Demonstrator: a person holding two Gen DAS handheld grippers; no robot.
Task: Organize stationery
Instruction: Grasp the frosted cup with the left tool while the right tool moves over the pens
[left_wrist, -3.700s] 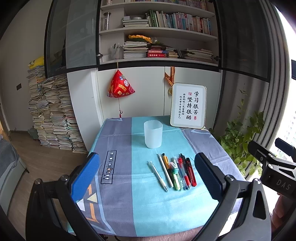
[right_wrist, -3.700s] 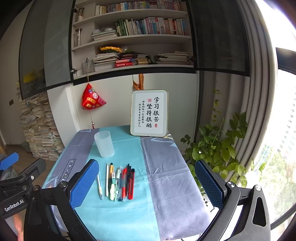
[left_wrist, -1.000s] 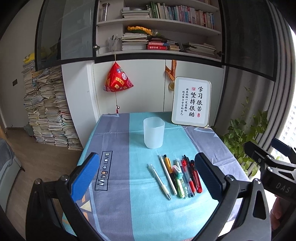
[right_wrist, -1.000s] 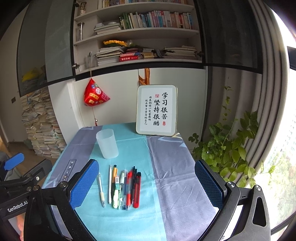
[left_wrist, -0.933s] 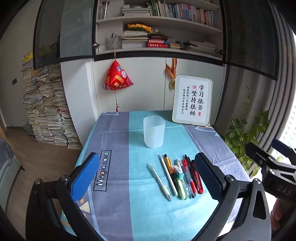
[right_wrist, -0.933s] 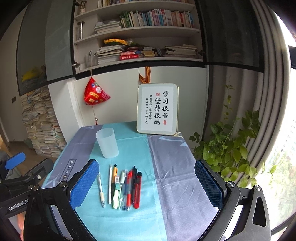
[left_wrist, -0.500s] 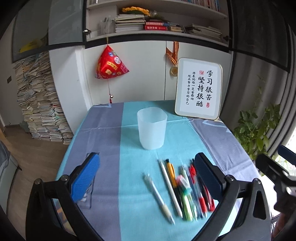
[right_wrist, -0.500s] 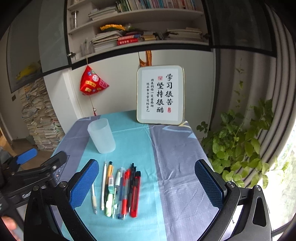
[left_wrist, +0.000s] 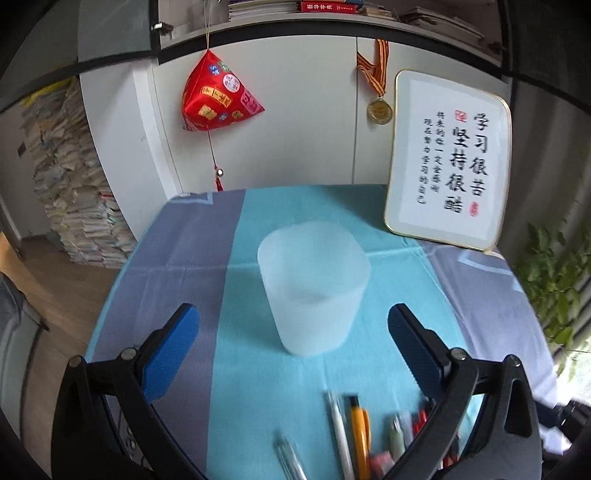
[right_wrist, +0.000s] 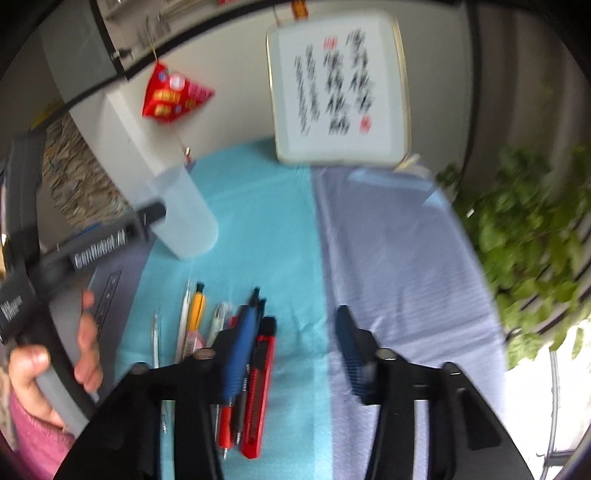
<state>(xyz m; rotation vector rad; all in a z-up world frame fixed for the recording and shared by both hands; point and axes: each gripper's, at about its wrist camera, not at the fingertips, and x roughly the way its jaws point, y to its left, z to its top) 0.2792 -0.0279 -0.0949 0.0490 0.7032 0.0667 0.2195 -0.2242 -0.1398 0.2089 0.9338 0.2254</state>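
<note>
While left tongs (left_wrist: 291, 332) gape around cup (left_wrist: 314, 291) (untouched), right tongs (right_wrist: 295, 332) closing, empty, beside red knife (right_wrist: 258, 384).

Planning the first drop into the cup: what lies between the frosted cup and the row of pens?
Nothing: in the left wrist view only bare teal tablecloth lies between the frosted cup and the row of pens.

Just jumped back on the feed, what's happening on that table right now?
A person holds a gripper in each hand over a cloth-covered table. The left gripper stands open around a frosted empty cup, not touching it. The right gripper, its jaws just narrowed, hangs over the row of pens beside a red utility knife; nothing is gripped. All the stationery lies on the cloth, none in the cup yet.
</note>
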